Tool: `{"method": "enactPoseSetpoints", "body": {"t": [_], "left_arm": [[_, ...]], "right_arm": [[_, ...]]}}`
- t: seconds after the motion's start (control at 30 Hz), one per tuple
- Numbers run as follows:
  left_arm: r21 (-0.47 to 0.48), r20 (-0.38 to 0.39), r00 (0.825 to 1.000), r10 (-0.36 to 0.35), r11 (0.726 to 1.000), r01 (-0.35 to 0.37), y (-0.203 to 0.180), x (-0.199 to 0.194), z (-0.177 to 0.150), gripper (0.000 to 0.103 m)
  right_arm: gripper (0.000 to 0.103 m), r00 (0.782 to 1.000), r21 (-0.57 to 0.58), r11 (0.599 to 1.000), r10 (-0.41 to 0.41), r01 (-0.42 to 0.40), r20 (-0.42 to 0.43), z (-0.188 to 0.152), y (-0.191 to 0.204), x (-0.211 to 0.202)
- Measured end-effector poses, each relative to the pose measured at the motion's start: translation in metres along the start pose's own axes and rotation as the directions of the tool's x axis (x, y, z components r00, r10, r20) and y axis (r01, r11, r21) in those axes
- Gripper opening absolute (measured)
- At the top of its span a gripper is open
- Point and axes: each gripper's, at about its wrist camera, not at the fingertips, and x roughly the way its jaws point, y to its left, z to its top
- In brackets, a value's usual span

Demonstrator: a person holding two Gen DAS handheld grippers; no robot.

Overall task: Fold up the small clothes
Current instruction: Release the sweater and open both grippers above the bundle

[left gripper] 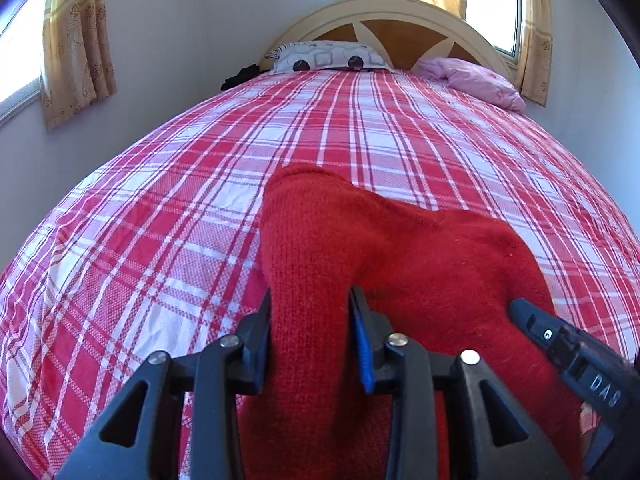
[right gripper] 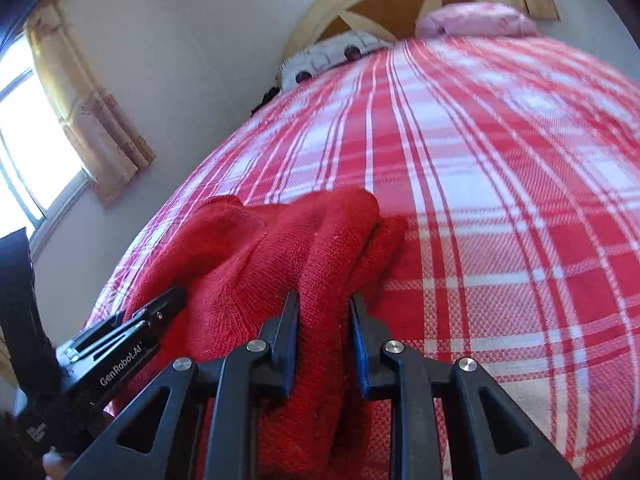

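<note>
Left gripper and right gripper, jaws narrowed on red knitted woollen garment over red-and-white checked bedsheet, probably keeping 2 edges taut for folding.

1. The red knit garment is wool-like cloth, matt and fuzzy, with fine ribs showing.
2. The plaid bedsheet is woven cloth, matt, its coarse weave plain to see.
3. The left gripper is matt black plastic with shiny metal pins; a blue ridged pad lines one finger.
4. The right gripper looks the same.
5. The headboard seems painted wood with a smooth sheen, though glare blurs it.
6. The curtain is thin patterned cloth.
</note>
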Motion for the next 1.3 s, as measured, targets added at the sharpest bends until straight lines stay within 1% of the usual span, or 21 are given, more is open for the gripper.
{"method": "enactPoseSetpoints", "body": {"t": [0.03,0.13,0.2,0.23,0.27,0.3,0.33,0.4,0.47,0.5,0.6,0.67,0.7,0.77,0.8,0.87,0.97,1.0,1.13,1.23,1.3], "left_arm": [[0.006,-0.001,1.0,0.005,1.0,-0.005,-0.001,0.0,-0.001,0.042],[-0.01,-0.007,1.0,0.01,1.0,-0.01,0.006,0.001,-0.004,0.059],[-0.065,-0.03,1.0,0.008,0.998,-0.01,0.017,0.003,-0.004,0.079],[-0.089,-0.043,0.999,0.01,0.996,-0.014,0.021,0.004,-0.005,0.083],[-0.108,-0.057,0.998,0.009,0.994,-0.016,0.025,0.003,-0.006,0.089],[-0.12,-0.067,0.998,0.008,0.993,-0.016,0.027,0.001,-0.007,0.091],[-0.116,-0.072,0.997,0.015,0.993,-0.023,0.027,-0.003,-0.008,0.091],[-0.077,-0.055,0.997,0.057,0.995,-0.061,0.023,-0.017,-0.013,0.092],[-0.047,-0.043,0.994,0.096,0.994,-0.098,0.018,-0.03,-0.018,0.093],[-0.04,-0.037,0.993,0.108,0.993,-0.11,0.016,-0.037,-0.02,0.093],[-0.037,-0.027,0.993,0.118,0.992,-0.119,0.014,-0.05,-0.026,0.093],[-0.046,-0.026,0.993,0.115,0.992,-0.116,0.014,-0.056,-0.029,0.094],[-0.053,-0.03,0.994,0.107,0.993,-0.109,0.014,-0.059,-0.032,0.096],[-0.063,-0.038,0.994,0.104,0.992,-0.106,0.015,-0.061,-0.035,0.099],[-0.07,-0.04,0.994,0.106,0.992,-0.108,0.016,-0.061,-0.038,0.099],[-0.077,-0.048,0.994,0.098,0.992,-0.102,0.016,-0.059,-0.043,0.1],[-0.073,-0.065,0.993,0.095,0.992,-0.1,0.013,-0.051,-0.052,0.103],[-0.07,-0.061,0.994,0.093,0.993,-0.097,0.011,-0.048,-0.055,0.103],[-0.096,-0.051,0.997,0.058,0.993,-0.063,0.014,-0.041,-0.059,0.103],[-0.124,-0.085,0.996,0.02,0.992,-0.03,0.02,-0.038,-0.057,0.103],[-0.143,-0.131,0.991,-0.005,0.99,-0.014,0.024,-0.038,-0.059,0.103]], "right_arm": [[0.024,1.0,-0.018,1.0,-0.007,0.007,-0.007,0.001,0.001,0.001],[0.024,1.0,-0.03,1.0,0.005,-0.006,-0.02,0.0,-0.003,0.002],[0.034,0.999,0.015,1.0,0.026,-0.025,-0.031,0.0,-0.013,0.004],[0.048,0.999,0.042,0.999,0.015,-0.013,-0.04,0.0,-0.019,0.004],[0.056,0.999,0.054,0.999,0.003,0.0,-0.044,0.001,-0.021,0.003],[0.056,0.999,0.048,0.999,-0.007,0.008,-0.039,0.001,-0.021,-0.003],[0.056,0.999,0.018,0.999,-0.036,0.037,-0.016,0.0,-0.016,-0.012],[0.056,0.988,-0.091,0.988,-0.118,0.128,0.103,-0.005,0.003,-0.041],[0.055,0.971,-0.185,0.968,-0.133,0.17,0.198,-0.015,0.024,-0.068],[0.055,0.97,-0.224,0.962,-0.109,0.159,0.217,-0.02,0.033,-0.078],[0.05,0.982,-0.317,0.945,-0.017,0.077,0.188,-0.038,0.059,-0.093],[0.046,0.992,-0.364,0.931,0.043,0.003,0.118,-0.049,0.071,-0.092],[0.044,0.995,-0.374,0.927,0.053,-0.019,0.081,-0.054,0.073,-0.089],[0.037,0.999,-0.387,0.922,0.034,-0.032,-0.002,-0.063,0.07,-0.078],[0.036,1.0,-0.395,0.919,-0.008,-0.002,-0.023,-0.068,0.067,-0.071],[0.024,0.997,-0.382,0.924,-0.059,0.035,-0.051,-0.074,0.054,-0.061],[0.016,0.998,-0.341,0.94,-0.047,0.029,-0.046,-0.071,0.037,-0.06],[0.016,0.998,-0.333,0.942,-0.047,0.029,-0.045,-0.07,0.034,-0.059],[0.015,0.999,-0.321,0.947,-0.024,0.015,-0.024,-0.069,0.032,-0.056],[0.018,1.0,-0.324,0.946,-0.011,0.003,-0.024,-0.071,0.035,-0.057],[0.019,0.999,-0.318,0.948,-0.007,-0.004,-0.032,-0.075,0.036,-0.061]]}}
